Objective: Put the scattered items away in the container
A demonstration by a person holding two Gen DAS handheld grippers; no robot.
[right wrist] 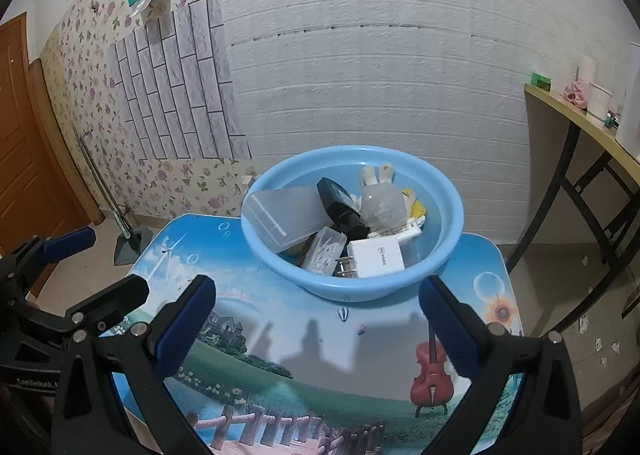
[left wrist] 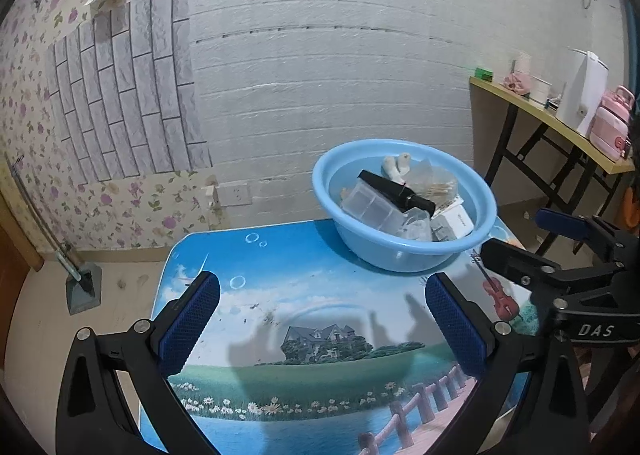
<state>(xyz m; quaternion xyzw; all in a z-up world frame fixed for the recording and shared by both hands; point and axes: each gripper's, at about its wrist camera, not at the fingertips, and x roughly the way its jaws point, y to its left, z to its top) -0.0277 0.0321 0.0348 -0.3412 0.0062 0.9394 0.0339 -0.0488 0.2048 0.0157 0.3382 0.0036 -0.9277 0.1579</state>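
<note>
White letters "DAS" on the black body of the right gripper [left wrist: 520, 243], seen from the left wrist | small grey print on the white plastic charger block [right wrist: 376, 257] in the blue basin: too small to read

The basin [right wrist: 448, 215] is glossy blue plastic; the desk [right wrist: 280, 319] has a smooth printed film; the tongs' pads [right wrist: 188, 319] look rough, matt blue.

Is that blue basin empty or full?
Partly full: the blue basin holds a white charger, clear box and black bottle.
</note>
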